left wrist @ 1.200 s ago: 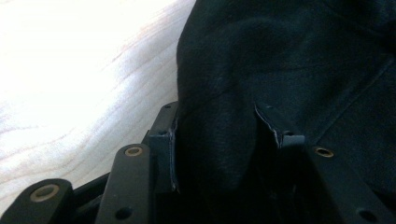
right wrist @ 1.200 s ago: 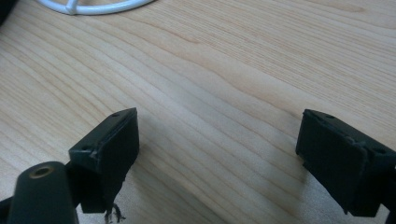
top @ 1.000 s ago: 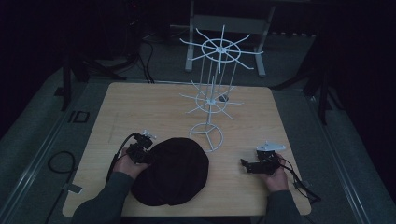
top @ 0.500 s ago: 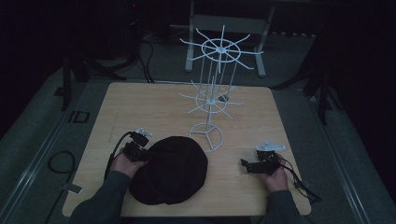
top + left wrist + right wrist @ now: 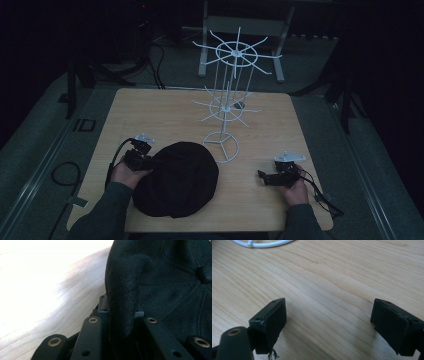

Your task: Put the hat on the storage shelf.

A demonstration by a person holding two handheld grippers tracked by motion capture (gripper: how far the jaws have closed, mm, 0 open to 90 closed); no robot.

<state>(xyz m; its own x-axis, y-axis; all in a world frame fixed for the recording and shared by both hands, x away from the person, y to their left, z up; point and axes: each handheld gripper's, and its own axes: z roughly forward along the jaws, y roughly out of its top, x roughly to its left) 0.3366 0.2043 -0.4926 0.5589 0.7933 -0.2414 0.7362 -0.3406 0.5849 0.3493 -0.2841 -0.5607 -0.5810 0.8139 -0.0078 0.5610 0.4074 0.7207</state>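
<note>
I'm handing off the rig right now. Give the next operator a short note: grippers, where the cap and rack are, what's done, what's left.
Left gripper: just closed, shut on a fold at the edge of the black fabric cap.
Right gripper: open, empty, low over the light wooden table.
Cap: lies on the table's near side, left of centre.
White wire hanging rack: stands mid-table, arms bare.
Done: cap gripped.
Left: probably lift the cap and hang it on a rack arm.

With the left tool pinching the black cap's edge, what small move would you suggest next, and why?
Probably lift the cap toward the white wire rack: the left tool is shut on its fabric edge, while the right tool rests open on the table.
</note>
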